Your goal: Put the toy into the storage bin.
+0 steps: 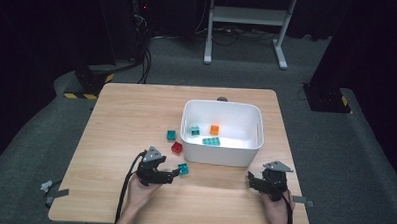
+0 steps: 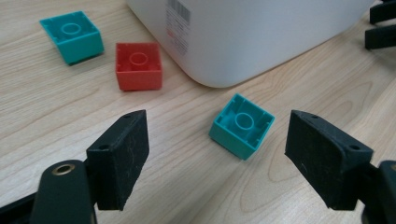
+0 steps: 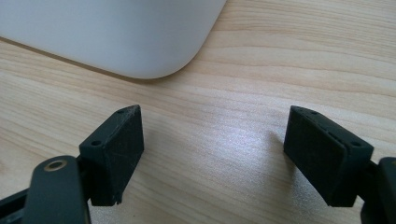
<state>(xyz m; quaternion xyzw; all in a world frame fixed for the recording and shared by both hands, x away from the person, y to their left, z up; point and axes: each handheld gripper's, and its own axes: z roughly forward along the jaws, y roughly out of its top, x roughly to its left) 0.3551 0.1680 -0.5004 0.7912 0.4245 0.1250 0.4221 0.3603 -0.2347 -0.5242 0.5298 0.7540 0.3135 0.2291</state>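
Observation:
A teal brick (image 2: 242, 126) lies upside down on the wooden table (image 1: 131, 109), just ahead of and between the open jaws of my left gripper (image 2: 217, 156); the pads do not touch it. In the high view that teal brick (image 1: 183, 168) sits right at the left gripper (image 1: 176, 173), in front of the white bin (image 1: 222, 104). A red brick (image 2: 138, 65) and another teal brick (image 2: 71, 36) lie farther off beside the bin. My right gripper (image 3: 212, 156) stands open over bare wood near the bin's corner (image 3: 107, 32), with nothing between its fingers.
The white bin (image 2: 261, 32) holds a teal block (image 1: 194, 130), an orange block (image 1: 214, 129) and a flat teal plate (image 1: 211, 141). The right gripper (image 1: 251, 180) rests near the table's front right edge. Dark floor, cables and a white stand lie beyond the table.

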